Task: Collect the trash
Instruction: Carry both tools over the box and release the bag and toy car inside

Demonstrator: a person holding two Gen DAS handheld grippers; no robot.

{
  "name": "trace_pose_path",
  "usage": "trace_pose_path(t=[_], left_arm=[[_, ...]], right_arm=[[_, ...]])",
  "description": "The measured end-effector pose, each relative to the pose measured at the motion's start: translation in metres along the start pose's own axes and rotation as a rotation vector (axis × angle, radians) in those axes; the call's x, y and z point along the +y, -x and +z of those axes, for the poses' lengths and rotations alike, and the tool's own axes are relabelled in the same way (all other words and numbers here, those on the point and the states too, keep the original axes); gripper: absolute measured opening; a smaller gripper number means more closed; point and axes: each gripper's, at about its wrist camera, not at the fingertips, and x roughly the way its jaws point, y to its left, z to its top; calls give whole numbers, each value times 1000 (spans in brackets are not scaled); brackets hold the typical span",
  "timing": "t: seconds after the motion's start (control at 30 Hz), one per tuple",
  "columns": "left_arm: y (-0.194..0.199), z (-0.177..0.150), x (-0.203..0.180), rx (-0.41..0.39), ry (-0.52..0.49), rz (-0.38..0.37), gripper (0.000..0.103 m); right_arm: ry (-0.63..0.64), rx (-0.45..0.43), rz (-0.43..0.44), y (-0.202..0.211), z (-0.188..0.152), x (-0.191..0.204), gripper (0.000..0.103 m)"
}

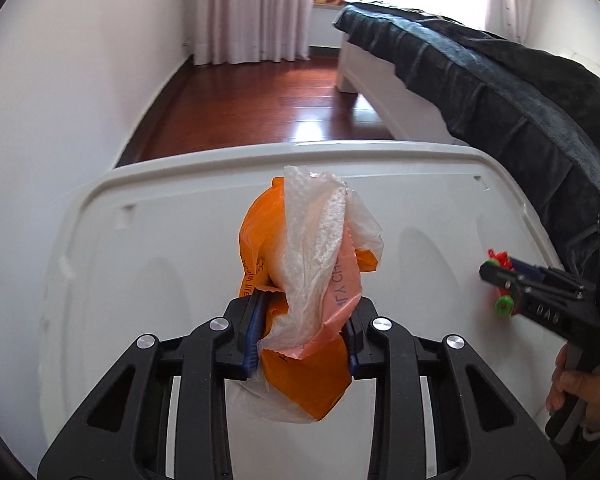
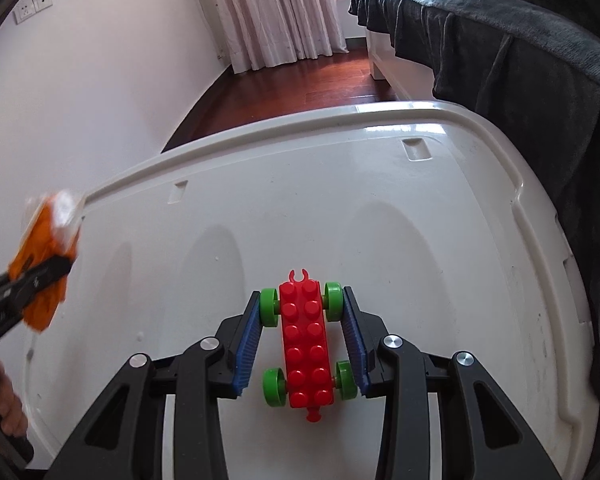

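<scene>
My left gripper [image 1: 304,316] is shut on a crumpled wad of orange and clear plastic bags [image 1: 308,280] and holds it above the white plastic lid [image 1: 180,240]. The wad shows blurred at the left edge of the right wrist view [image 2: 46,264]. My right gripper [image 2: 302,312] is shut on a red toy brick car [image 2: 306,344] with green wheels; both pads [image 2: 248,344] touch the wheels. The car rests on or just above the lid [image 2: 380,220]. In the left wrist view the right gripper [image 1: 500,280] and car [image 1: 502,300] are at the lid's right side.
A bed with a dark blanket [image 1: 500,80] runs along the right, close to the lid's edge. A white wall [image 1: 60,100] is on the left. Red wooden floor [image 1: 280,100] and curtains [image 1: 252,8] lie beyond the lid.
</scene>
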Motion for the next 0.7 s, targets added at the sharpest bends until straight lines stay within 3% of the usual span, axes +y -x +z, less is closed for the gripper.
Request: trace_pose_path(t=[0.23, 0.37, 0.53, 0.7], left_arm=[[68, -47, -3, -48, 29, 34, 30], [109, -81, -8, -71, 53, 36, 30], [148, -135, -13, -73, 61, 53, 30], [167, -185, -20, -53, 49, 59, 30]], right_arm=[[5, -34, 91, 48, -18, 28, 38], [42, -87, 136, 94, -46, 51, 38], [100, -126, 182, 147, -111, 71, 38], [161, -108, 156, 167, -181, 76, 38]])
